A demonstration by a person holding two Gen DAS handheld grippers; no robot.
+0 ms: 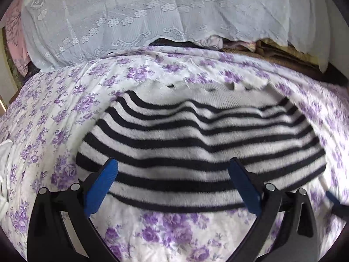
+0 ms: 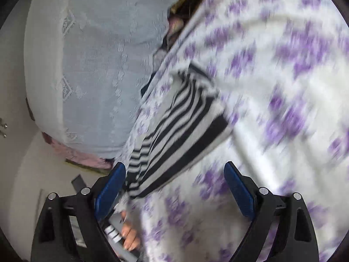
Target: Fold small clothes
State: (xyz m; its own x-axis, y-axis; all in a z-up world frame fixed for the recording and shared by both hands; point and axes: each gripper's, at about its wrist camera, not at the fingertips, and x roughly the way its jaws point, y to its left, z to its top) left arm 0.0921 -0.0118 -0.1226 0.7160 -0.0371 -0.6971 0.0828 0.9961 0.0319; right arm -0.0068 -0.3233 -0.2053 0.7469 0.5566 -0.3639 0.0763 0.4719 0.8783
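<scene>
The striped top (image 1: 202,144) lies flat on the bed (image 1: 174,229), spread on a white sheet with purple flowers. It fills the middle of the left wrist view, with its pale neck edge up at 12 o'clock and its bottom hem down at 6 o'clock. It looks laid out wide like this so its sides can be folded in.

The left hand-held gripper (image 1: 172,187) hangs over the bottom hem with its two blue fingers (image 1: 102,187) far apart and nothing between them. It is let go, and looks ready to pinch the hem.

The right hand-held gripper (image 2: 174,187) is spread wide too and holds nothing. In its view the striped top (image 2: 174,118) runs from the middle down toward 7 o'clock, and the end of it lies just beside the left blue finger. This view is blurry, so I cannot tell if that finger touches the cloth. A hand (image 2: 128,238) shows at 6 o'clock, holding a grey handle.

The top is soft and fuzzy, with black and white bands and small waves near the neck. The sheet is thin and a bit wrinkled. Behind the bed, at 12 o'clock, a pale blue lace cloth (image 1: 130,21) with stitched flowers covers a big round heap. Some brown and pink fabric (image 1: 250,45) peeks out under its edge. The blue fingers have little ridges, which I think help them hold the cloth
</scene>
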